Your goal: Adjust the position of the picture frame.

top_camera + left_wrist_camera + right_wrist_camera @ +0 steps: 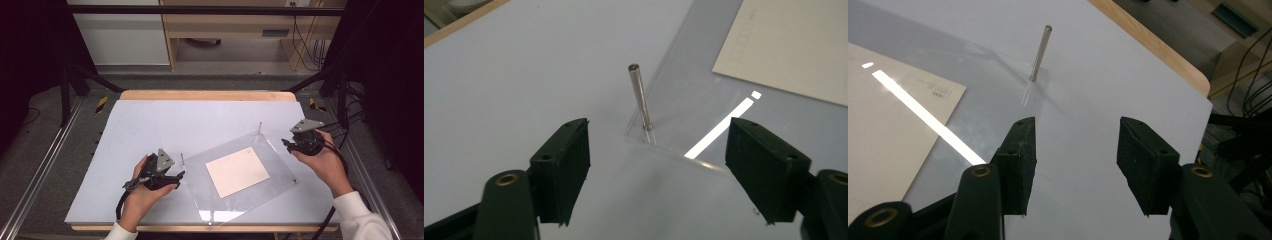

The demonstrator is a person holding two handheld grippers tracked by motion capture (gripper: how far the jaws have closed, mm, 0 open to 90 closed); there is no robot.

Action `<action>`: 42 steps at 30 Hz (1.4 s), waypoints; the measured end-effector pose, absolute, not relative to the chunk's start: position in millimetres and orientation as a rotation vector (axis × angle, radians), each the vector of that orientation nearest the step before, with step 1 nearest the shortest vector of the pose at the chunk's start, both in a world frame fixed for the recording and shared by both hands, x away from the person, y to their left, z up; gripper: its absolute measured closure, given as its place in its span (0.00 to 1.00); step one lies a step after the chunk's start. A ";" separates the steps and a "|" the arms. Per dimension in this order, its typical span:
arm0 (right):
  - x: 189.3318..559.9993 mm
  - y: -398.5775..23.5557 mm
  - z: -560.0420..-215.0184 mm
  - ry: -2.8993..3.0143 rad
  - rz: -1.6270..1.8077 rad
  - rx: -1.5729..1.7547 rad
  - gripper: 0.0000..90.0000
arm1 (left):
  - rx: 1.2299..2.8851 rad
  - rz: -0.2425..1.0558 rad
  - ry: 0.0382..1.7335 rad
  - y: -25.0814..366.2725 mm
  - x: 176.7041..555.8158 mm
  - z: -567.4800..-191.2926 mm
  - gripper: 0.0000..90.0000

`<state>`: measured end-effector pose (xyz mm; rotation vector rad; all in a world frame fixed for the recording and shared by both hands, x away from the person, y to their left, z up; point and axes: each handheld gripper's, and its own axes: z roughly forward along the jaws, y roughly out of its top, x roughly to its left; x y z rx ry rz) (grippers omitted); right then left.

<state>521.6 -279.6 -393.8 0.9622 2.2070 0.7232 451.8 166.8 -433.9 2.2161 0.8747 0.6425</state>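
On the pale blue mat (150, 125), near its front edge, lies a clear acrylic sheet (280, 165) at a slant, with a cream card (237, 171) under or inside it, and with a thin metal pin standing upright at each of two corners: one at the near-left corner (640, 97), one at the far-right corner (1040, 52). Just short of the near-left pin hovers the left gripper (656, 165), jaws spread wide and holding nothing, the pin ahead of them and slightly left of centre. Beside the far-right corner hangs the right gripper (1073, 150), jaws likewise parted and empty, its pin well ahead and off toward the left jaw. Probably a grasp of both pins in hand, to lift or unscrew them from the sheet. For the left: nudge a touch leftward so that the pin sits midway between the pads, then advance until the pads flank the upper shaft, and close gently. For the right: swing left and forward first, since the pin lies outside the gap as aimed now. Keep both sets of jaws level and clear of the acrylic edge, lest the sheet skid on the mat. Squeeze squarely on so thin and smooth a rod, or risk a slip or a bent pin. Pull straight along the pin's axis, not sideways.
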 end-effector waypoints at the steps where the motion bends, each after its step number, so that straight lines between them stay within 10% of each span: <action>1: 526.6 -278.6 -392.4 2.215 0.728 0.967 0.56 | 2.212 0.636 0.880 164.3 453.6 -434.5 0.31; 42: 633.0 -224.2 -439.9 2.449 0.730 1.068 0.77 | 2.118 0.564 1.067 140.9 483.3 -457.3 0.65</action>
